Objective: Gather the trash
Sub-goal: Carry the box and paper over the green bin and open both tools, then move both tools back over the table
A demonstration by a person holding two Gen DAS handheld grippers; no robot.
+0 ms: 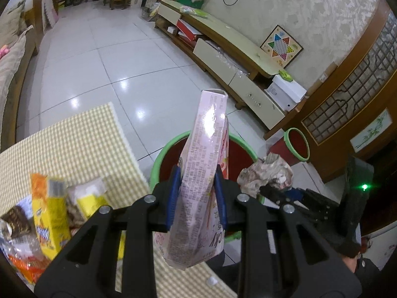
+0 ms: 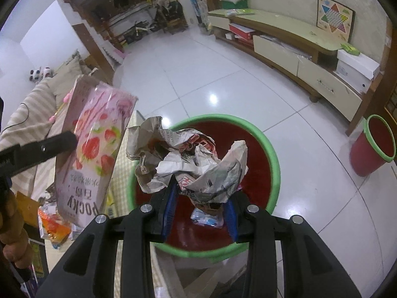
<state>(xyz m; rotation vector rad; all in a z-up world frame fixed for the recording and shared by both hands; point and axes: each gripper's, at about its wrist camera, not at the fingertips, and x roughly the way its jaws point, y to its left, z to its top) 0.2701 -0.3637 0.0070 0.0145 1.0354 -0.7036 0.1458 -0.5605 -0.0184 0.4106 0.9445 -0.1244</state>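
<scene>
Left claw (image 1: 196,196) clamped narrow on a flat pink snack box (image 1: 201,173), pinched across its thin faces so that the long body stands up ahead of the fingers and its lower end hangs below them; probably gripped that way because the thin side is the only one that fits between the pads. Right claw (image 2: 201,196) closed partway on a ball of crumpled newspaper (image 2: 188,164), squeezed only as far as the wad allows, loose folds spilling out left and right of the blue pads (image 2: 170,208). Both loads poised above the mouth of the red bin with a green rim (image 2: 275,164), standing on the floor just beyond the near edge of the surface (image 1: 74,144) with its yellow checked cover; bin likely parked there so that rubbish can go straight down. Already lying at the bottom, a small blue-and-white wrapper (image 2: 207,219). Left on the surface at the near left, more rubbish: a yellow-and-orange carton (image 1: 49,211) and some wrappers, blurred. Farther right on the floor, a second red bin (image 2: 372,146), well apart and by the wooden cabinet. Seemingly at the drop stage, both pieces not yet let go.
</scene>
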